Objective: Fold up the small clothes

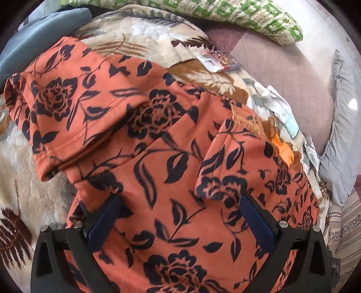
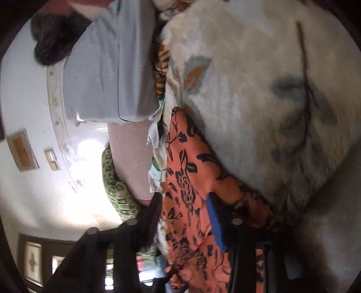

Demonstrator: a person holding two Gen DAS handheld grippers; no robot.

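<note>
Two claws: left claw spread wide over the orange floral garment, right claw apart around its fabric.

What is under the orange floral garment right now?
The orange floral garment lies on a cream leaf-print fleece blanket, which shows around its edges. Its two sleeves are folded on top. Whatever lies beneath the garment's middle is covered and cannot be seen.

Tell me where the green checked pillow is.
Left wrist view: the green checked pillow lies along the top edge, beyond the orange floral garment and beige blanket.
</note>
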